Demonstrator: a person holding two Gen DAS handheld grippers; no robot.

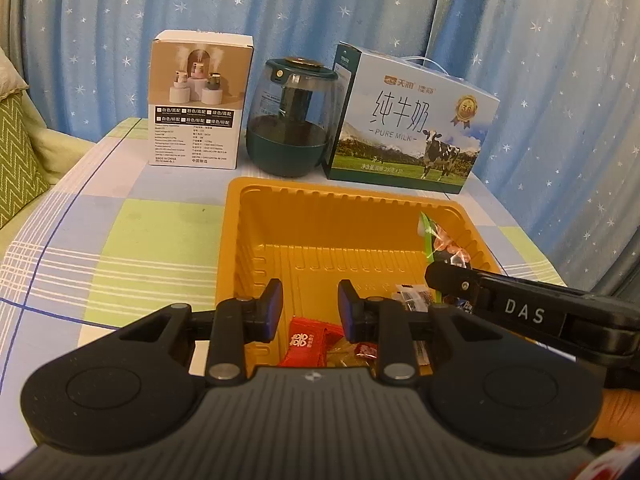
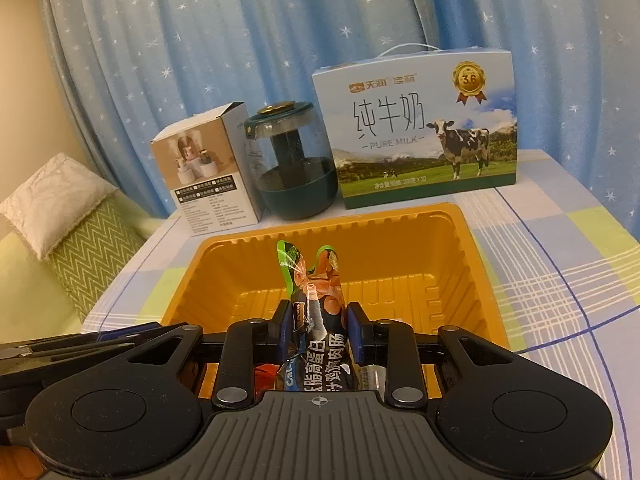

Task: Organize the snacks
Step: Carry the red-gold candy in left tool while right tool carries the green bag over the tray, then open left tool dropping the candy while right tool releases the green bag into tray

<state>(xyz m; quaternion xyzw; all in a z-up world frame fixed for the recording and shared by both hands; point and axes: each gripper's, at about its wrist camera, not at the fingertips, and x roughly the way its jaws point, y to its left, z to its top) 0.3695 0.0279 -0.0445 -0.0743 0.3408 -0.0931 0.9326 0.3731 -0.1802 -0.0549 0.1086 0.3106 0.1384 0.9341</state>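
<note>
- Your right gripper (image 2: 316,330) is gripping a sausage packet (image 2: 320,312) at frame centre, above the orange tray (image 2: 460,264).
- Your left gripper (image 1: 310,306) is hanging released, empty, over red candies (image 1: 304,340) lower in the frame.

- blue star-print curtain (image 2: 240,40) across the whole back
- checked pastel tablecloth (image 1: 120,240) on the table
- green zigzag cushion (image 2: 84,248) off left, white lacy pillow (image 2: 52,196) on top
- warm, yellowish indoor light

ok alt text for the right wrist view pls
The right gripper holds a sausage snack packet over a yellow plastic tray on a checked tablecloth. Behind stand a white box, a green humidifier and a milk carton.
</note>
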